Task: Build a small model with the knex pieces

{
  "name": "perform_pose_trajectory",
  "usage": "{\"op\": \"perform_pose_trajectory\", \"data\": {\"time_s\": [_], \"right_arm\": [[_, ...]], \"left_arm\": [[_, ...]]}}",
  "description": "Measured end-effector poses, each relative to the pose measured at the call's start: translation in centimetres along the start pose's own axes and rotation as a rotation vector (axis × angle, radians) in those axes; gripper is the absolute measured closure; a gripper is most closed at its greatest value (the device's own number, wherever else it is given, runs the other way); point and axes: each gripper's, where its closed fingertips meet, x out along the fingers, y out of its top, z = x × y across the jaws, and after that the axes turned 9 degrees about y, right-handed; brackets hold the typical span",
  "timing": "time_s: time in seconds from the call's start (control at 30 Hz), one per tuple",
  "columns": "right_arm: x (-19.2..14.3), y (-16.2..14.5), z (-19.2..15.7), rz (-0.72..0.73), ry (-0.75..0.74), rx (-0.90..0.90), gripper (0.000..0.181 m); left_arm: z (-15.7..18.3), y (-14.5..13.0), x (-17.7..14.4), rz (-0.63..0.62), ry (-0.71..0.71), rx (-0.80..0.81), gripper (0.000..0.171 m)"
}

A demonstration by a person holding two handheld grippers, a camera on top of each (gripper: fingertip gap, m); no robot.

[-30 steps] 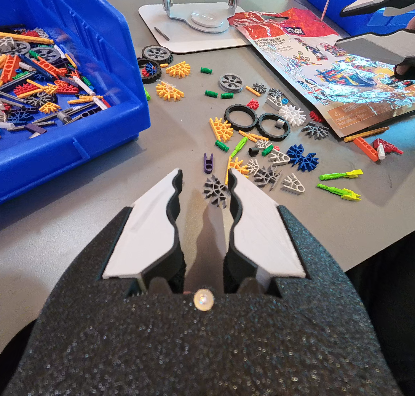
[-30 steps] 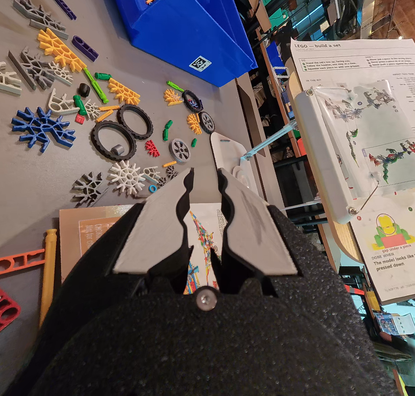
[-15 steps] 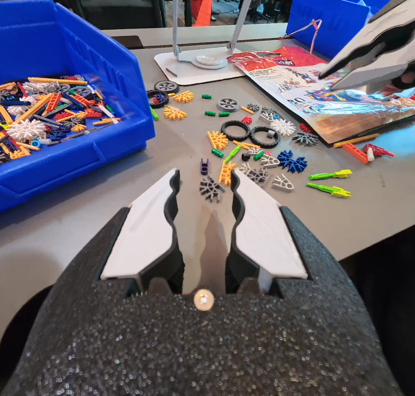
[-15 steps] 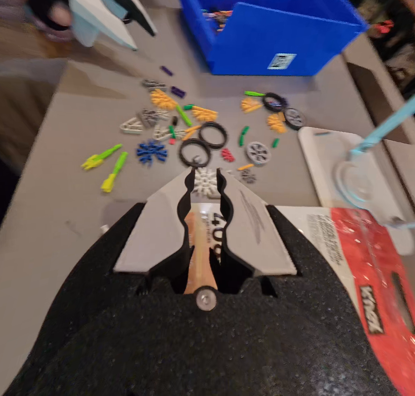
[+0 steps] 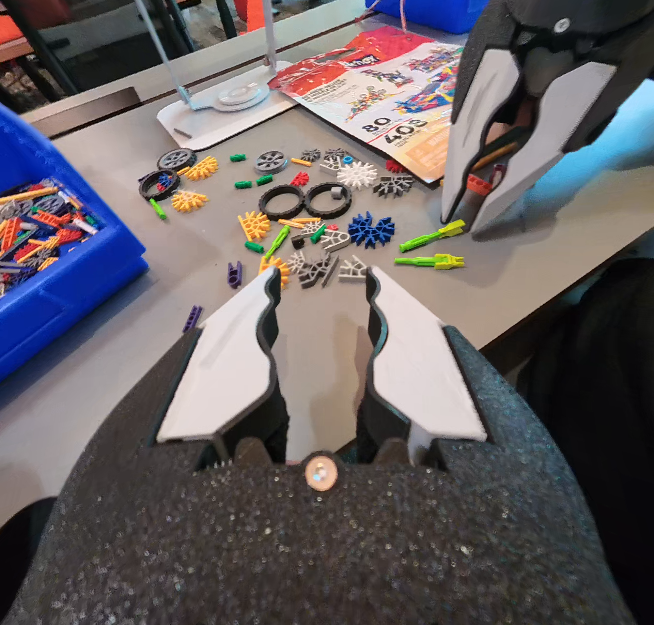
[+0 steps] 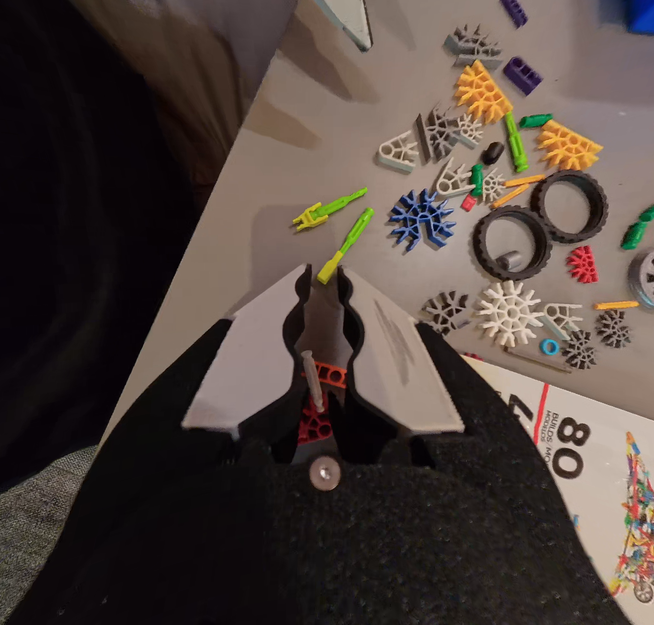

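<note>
Left claw (image 5: 322, 278) gaping above grey counter (image 5: 106, 378), empty, just short of grey connector pieces (image 5: 315, 266); blue bin (image 5: 53, 254) to its left. Right claw (image 6: 324, 271) tipped down near counter edge, jaws parted, straddling yellow end of lime-green rod (image 6: 348, 245), not clamped.

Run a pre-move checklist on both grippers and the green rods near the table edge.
1. Left gripper open and empty: ok.
2. Right gripper fingers apart: ok.
3. Right tips astride the yellow end of the nearer green rod: ok.
4. Contact with that rod: cannot tell.
5. Second green rod lies apart from the tips: ok.
6. Grey connectors just beyond the left tips, untouched: ok.
</note>
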Motion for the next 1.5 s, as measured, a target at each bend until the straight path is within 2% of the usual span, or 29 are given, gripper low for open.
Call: {"op": "perform_pose_trajectory", "data": {"time_s": [0.07, 0.3, 0.53, 0.6, 0.83, 1.3, 1.43, 1.5], "right_arm": [[0.3, -0.3, 0.4, -0.020, -0.019, 0.009, 0.175], [-0.2, -0.3, 1.1, -0.005, -0.050, 0.019, 0.177], [-3.4, 1.8, 2.8, 0.153, -0.154, -0.017, 0.177], [-4.1, 2.1, 3.3, 0.175, -0.189, -0.031, 0.177], [-5.3, 2.8, 3.9, 0.219, -0.244, -0.039, 0.177], [-6.1, 2.1, 6.5, 0.217, -0.379, 0.009, 0.177], [-5.6, 1.8, 5.7, 0.194, -0.335, -0.026, 0.176], [-5.4, 1.7, 5.5, 0.190, -0.326, -0.043, 0.175]], "left_arm": [[0.8, 0.3, 0.3, 0.000, -0.020, 0.025, 0.125], [3.7, 2.3, 1.4, 0.015, -0.105, 0.107, 0.125], [5.8, 3.5, 3.9, -0.011, -0.141, 0.277, 0.135], [5.8, 3.5, 4.5, -0.024, -0.137, 0.320, 0.147], [4.9, 4.5, 5.1, 0.004, -0.102, 0.346, 0.163], [4.0, 4.8, 7.5, -0.020, -0.028, 0.277, 0.167], [4.4, 4.5, 7.2, -0.015, -0.074, 0.336, 0.167], [4.7, 4.1, 7.0, -0.015, -0.078, 0.422, 0.167]]}}
